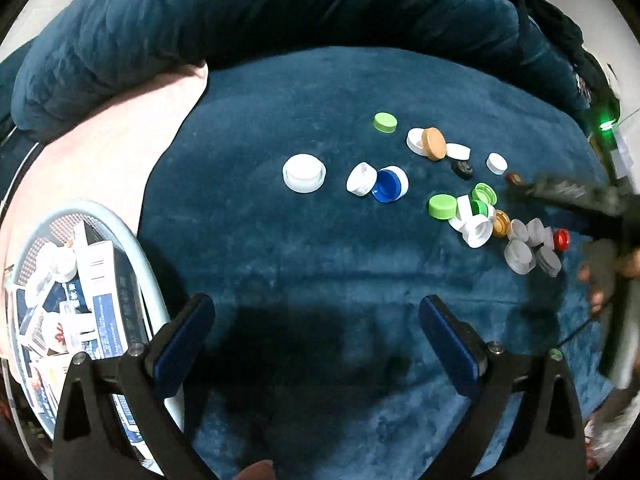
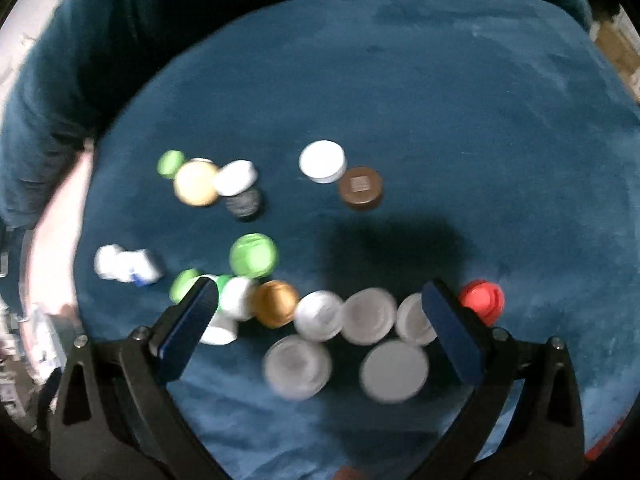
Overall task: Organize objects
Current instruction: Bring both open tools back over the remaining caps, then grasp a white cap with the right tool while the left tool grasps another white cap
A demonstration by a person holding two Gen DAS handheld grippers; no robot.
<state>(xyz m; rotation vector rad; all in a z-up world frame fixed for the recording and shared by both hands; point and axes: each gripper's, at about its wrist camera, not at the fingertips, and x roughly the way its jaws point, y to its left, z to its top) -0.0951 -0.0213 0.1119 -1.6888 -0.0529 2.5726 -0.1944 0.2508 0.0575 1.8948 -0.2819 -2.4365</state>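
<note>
The right gripper hangs spread wide over a cluster of grey bottle caps, with nothing between its blue pads. The caps show in the gap between the fingers, but the blur leaves it unclear whether the pads touch any of them. A red cap lies just outside the right finger, and a gold cap sits just inside the left one, touching the grey group.

I judge this to be an approach for a pick: the jaws are lining up on one cap from the pile and no grasp has been made. The next move calls for settling on a single cap (the grey ones lie packed against each other, so closing could catch two) and lowering until the pads bracket only that one.

The left gripper is likewise wide open and empty, held above bare teal blanket well short of any cap. Nearest ahead of it are a large white cap standing alone and, a little to the right, a blue cap lying open side up against a smaller white one.

Further out, green caps, white caps and a tan lid lie scattered on the blanket. At the left edge a pale round basket holds small boxes and packets, seemingly a place for sorted items.
</note>
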